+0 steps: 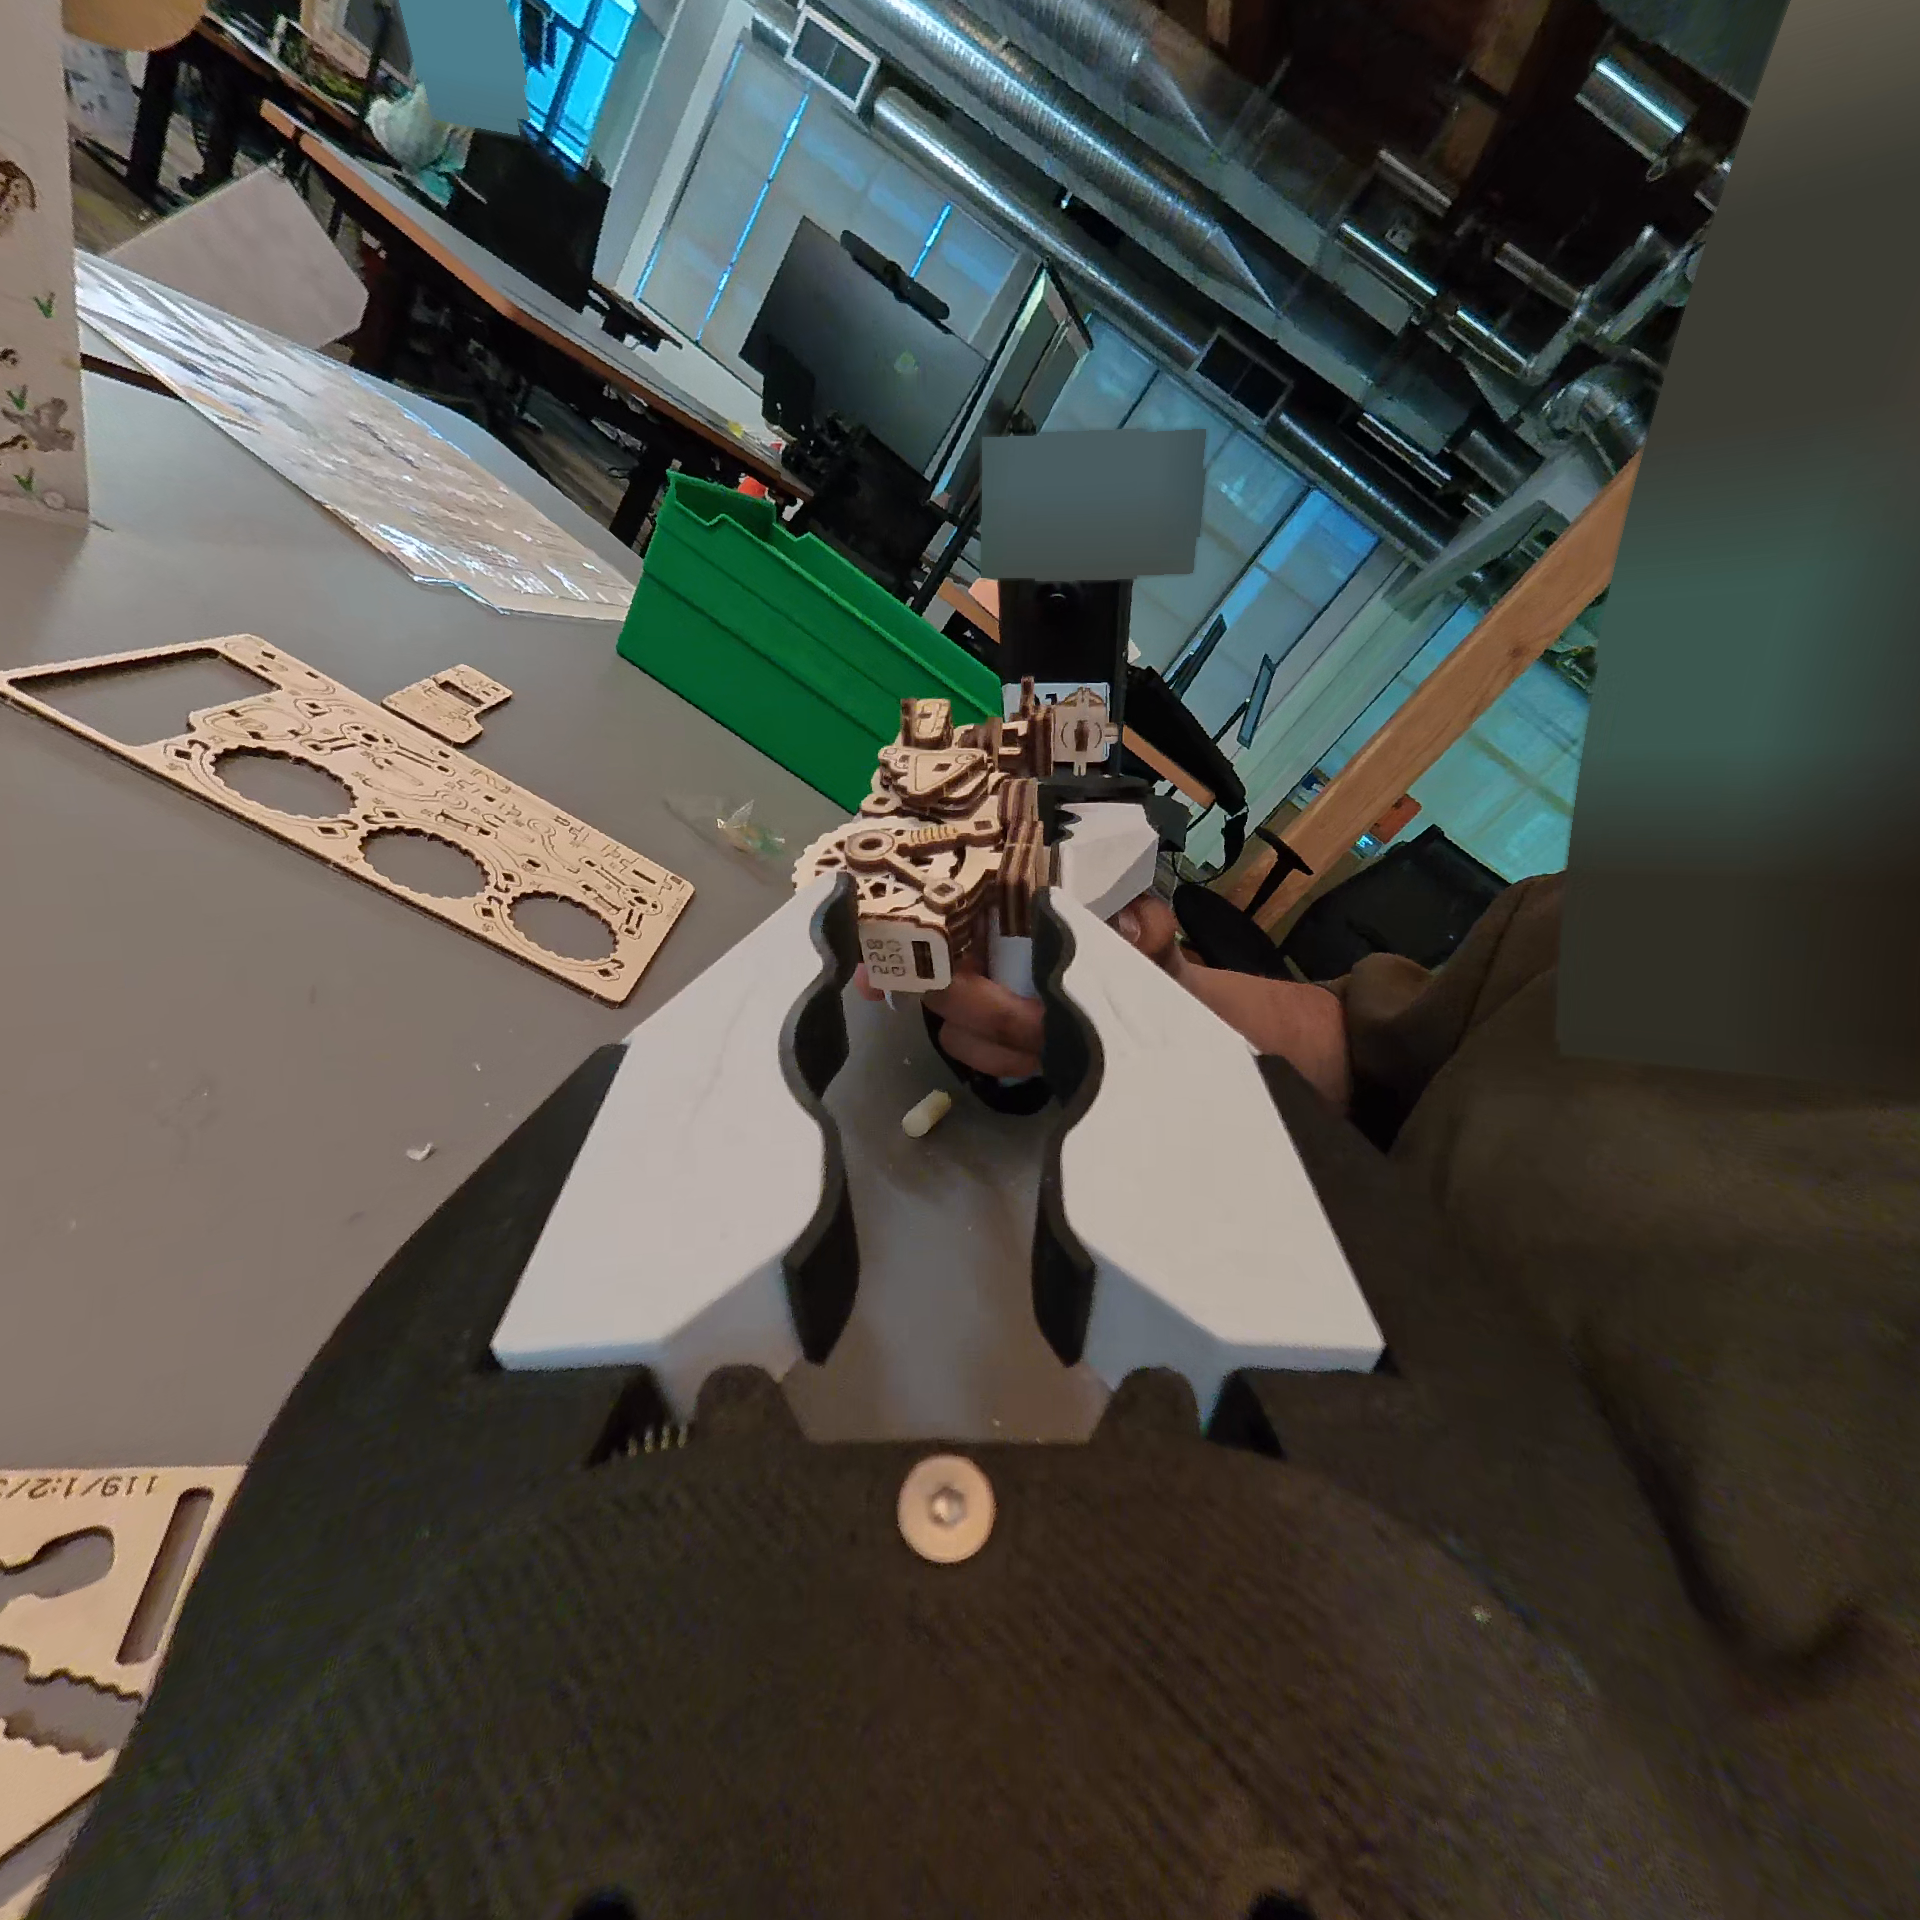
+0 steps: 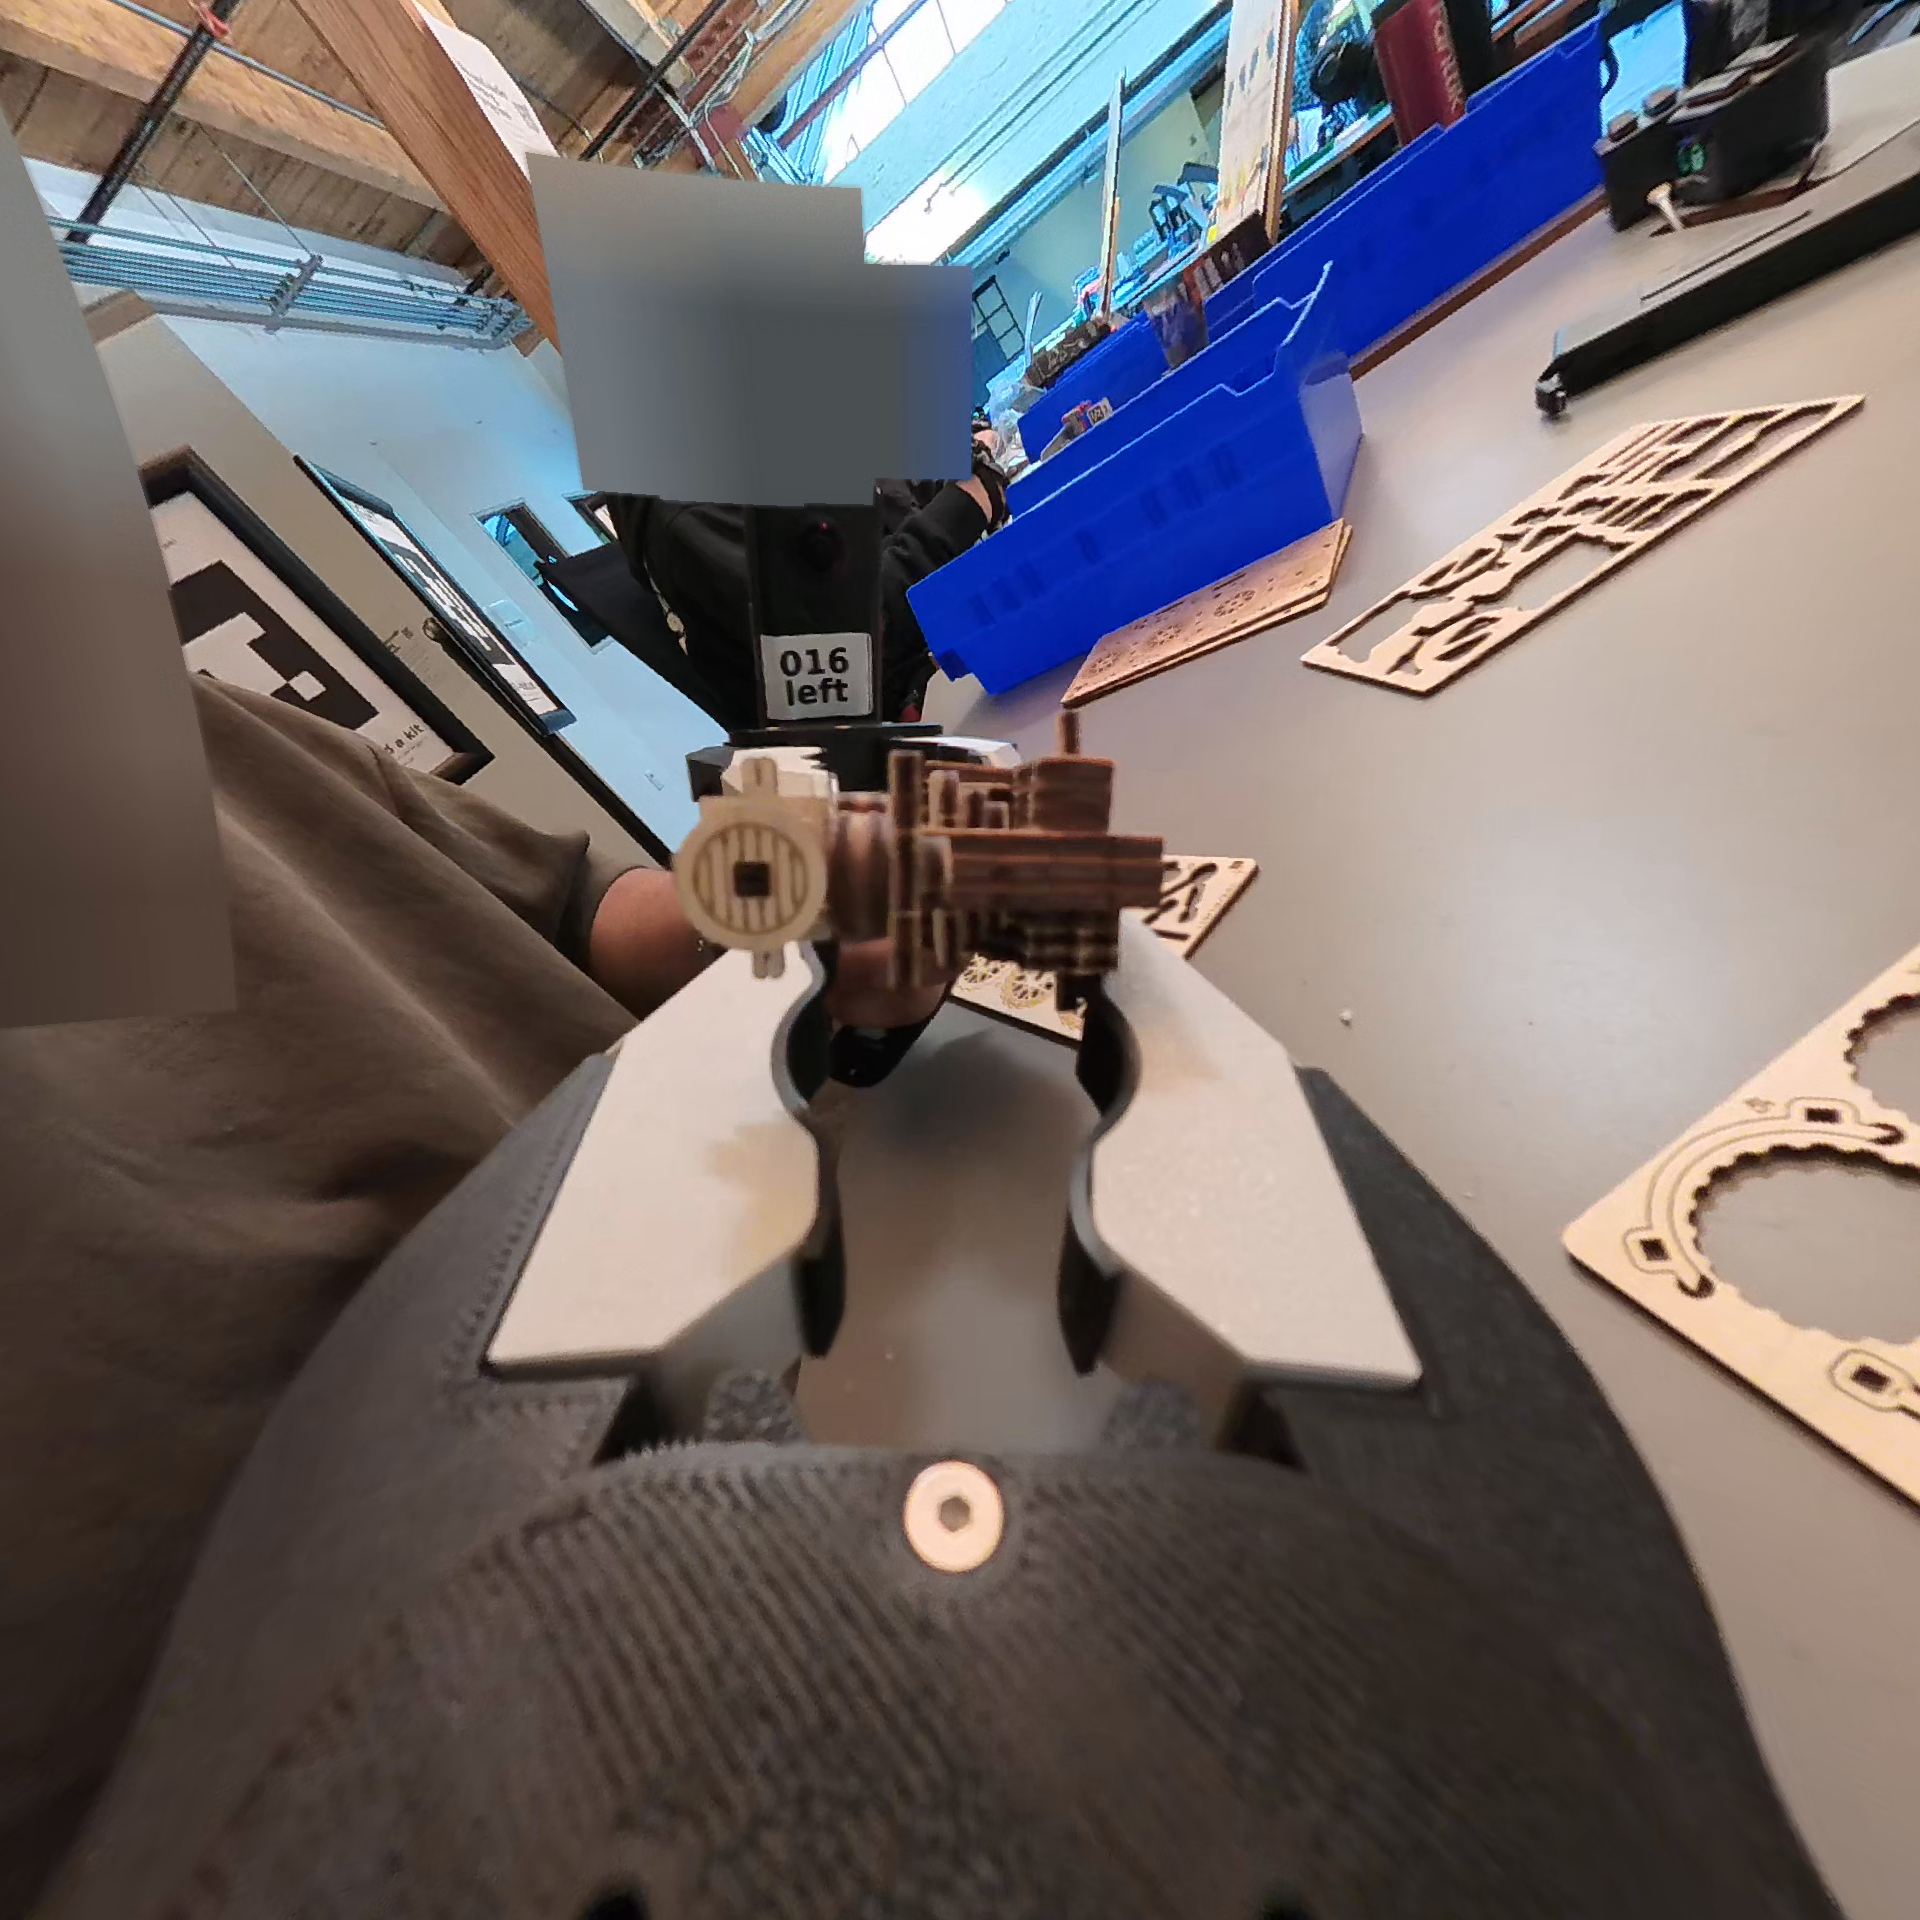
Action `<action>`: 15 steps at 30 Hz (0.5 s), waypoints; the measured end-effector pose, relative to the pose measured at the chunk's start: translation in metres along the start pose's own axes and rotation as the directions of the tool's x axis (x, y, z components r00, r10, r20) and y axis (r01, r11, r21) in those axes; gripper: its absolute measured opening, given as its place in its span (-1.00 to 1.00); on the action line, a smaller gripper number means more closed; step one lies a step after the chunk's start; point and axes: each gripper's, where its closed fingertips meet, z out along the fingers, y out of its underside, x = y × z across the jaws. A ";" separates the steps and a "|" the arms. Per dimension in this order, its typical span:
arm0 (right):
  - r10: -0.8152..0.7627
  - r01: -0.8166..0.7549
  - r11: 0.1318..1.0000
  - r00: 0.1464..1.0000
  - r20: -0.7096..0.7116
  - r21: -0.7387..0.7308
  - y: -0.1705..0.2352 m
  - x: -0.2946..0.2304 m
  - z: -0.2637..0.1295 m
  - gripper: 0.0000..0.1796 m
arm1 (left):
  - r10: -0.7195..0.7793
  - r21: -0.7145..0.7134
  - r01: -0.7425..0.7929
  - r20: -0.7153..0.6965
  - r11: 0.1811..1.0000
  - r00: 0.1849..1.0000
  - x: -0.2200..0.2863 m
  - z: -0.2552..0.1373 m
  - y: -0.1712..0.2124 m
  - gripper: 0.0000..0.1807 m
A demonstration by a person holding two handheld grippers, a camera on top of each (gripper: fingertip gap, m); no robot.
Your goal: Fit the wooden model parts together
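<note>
**Both tools on the wooden model, held above the tabletop**

My left tool (image 1: 940, 914) has its two grey fingers closed onto the near end of the wooden model (image 1: 951, 821), gripping the pale tab at that end. My right tool (image 2: 951, 961) meets the model (image 2: 914, 868) from the opposite side, its fingertips pressed against the underside of the layered brown block, so the assembly is pinched between my two tools and lifted clear of the grey tabletop (image 1: 260, 1039).

Just past the model in the left wrist view sits my right tool's grey finger and black body, with my hand (image 1: 987, 1023) below it. On the model's end toward my right tool there is a pale round disc (image 2: 750, 881) with a small square hole in the middle.

On the tabletop under the model lies a small white peg-like scrap (image 1: 925, 1114). To the model's left lies a punched-out plywood sheet (image 1: 353, 800) with three toothed round holes, and a small loose wooden piece (image 1: 449, 701) just beyond that sheet. A little clear bag (image 1: 732, 821) lies between the sheet and the model.

Farther behind the model stands a green bin (image 1: 790, 634). In the right wrist view, beyond the model, a stack of plywood sheets (image 2: 1216, 613) rests against a blue bin (image 2: 1143, 520), with another emptied sheet (image 2: 1579, 540) to its right.
</note>
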 end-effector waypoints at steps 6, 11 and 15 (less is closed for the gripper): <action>-0.020 0.020 1.000 1.000 0.018 0.019 -0.004 -0.004 -0.001 -0.47 | 0.005 0.011 -0.005 -0.016 1.000 1.000 0.002 0.000 -0.002 -0.66; -0.041 0.041 0.999 0.999 0.008 0.011 -0.003 -0.004 -0.001 -0.54 | 0.005 0.016 -0.004 -0.033 1.000 0.999 0.005 -0.001 -0.003 -0.66; -0.053 0.053 0.999 0.998 0.017 0.000 -0.001 -0.006 -0.001 -0.56 | 0.038 0.002 -0.038 -0.029 0.999 0.999 0.006 -0.001 -0.001 -0.66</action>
